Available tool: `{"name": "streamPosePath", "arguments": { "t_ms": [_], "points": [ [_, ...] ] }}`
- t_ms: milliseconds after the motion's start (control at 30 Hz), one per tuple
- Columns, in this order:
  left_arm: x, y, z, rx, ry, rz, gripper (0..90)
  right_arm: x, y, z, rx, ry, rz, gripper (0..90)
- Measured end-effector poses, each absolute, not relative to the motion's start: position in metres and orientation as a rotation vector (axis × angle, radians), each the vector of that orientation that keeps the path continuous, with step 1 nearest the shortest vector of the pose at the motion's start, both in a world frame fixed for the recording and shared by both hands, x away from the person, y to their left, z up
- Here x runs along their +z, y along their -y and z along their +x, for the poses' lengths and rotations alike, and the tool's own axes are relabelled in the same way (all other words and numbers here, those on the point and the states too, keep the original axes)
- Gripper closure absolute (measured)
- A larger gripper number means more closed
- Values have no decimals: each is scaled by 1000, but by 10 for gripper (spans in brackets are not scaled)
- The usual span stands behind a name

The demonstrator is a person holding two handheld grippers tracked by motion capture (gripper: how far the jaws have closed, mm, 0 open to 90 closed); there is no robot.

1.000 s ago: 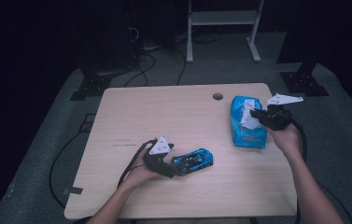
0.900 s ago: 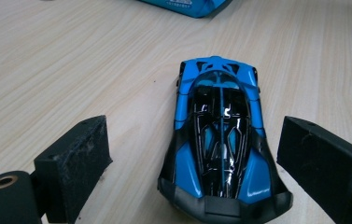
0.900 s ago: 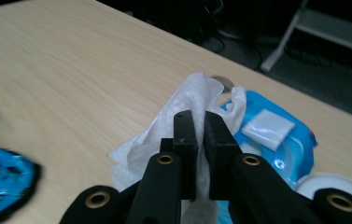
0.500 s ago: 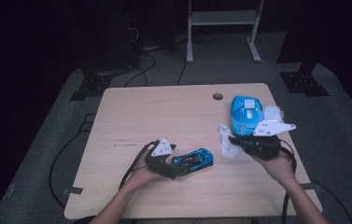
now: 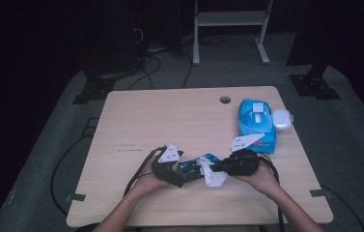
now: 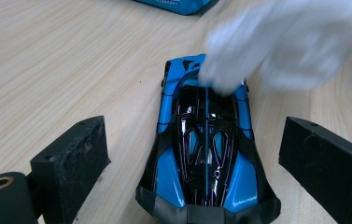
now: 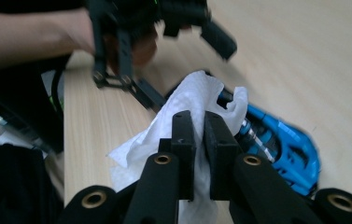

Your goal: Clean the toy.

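Toy car (image 6: 206, 158) blue-black; wipe (image 7: 187, 112) white; wipe pack (image 5: 256, 118) blue.

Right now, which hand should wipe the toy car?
The right. Its gripper is shut on the white wipe, which already reaches the blue toy car. The left gripper stands open around the car, touching neither side, placed to steady it.

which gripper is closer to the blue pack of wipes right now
Right. The right gripper sits just in front of the wipes pack, holding a white wipe at the toy car. The left gripper is farther off, its fingers open on either side of the car.
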State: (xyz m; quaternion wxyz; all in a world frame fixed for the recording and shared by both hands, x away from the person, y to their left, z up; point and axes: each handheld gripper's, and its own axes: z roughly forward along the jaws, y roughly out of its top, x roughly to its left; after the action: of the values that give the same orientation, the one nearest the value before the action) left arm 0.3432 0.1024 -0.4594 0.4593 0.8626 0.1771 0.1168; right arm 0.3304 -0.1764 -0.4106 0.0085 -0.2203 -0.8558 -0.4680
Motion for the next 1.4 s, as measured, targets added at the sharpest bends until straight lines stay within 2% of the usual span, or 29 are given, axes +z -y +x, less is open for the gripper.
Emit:
{"name": "streamPosePath", "arguments": {
  "t_ms": [67,300,367,433,600,833,933,1000,1100,1200,1400],
  "points": [
    [-460,-102,343,282,-438,2119,74,-424,172,344,-1386,2670,-723,810],
    [-464,-103,343,256,-429,2163,81,-434,160,356,-1374,2786,-769,708],
    [-465,-104,343,233,-415,2182,134,-434,156,356,-1399,2792,-757,675],
    [-466,-104,343,237,-415,2201,136,-436,150,357,-1411,2796,-741,657],
    [-468,-103,342,251,-392,2235,229,-444,135,352,-1434,2860,-692,654],
    [-468,-102,341,253,-394,2236,234,-450,128,343,-1438,2923,-662,627],
    [-468,-103,341,273,-386,2245,227,-456,127,335,-1494,2969,-654,670],
    [-470,-101,341,284,-411,2248,147,-456,129,336,-1497,2953,-683,729],
    [-472,-101,342,279,-433,2271,125,-457,132,337,-1496,2921,-708,779],
    [-475,-102,343,251,-398,2277,231,-457,132,336,-1492,2914,-715,800],
    [-475,-98,345,257,-387,2281,234,-455,151,343,-1432,2919,-815,815]
  ]
}}
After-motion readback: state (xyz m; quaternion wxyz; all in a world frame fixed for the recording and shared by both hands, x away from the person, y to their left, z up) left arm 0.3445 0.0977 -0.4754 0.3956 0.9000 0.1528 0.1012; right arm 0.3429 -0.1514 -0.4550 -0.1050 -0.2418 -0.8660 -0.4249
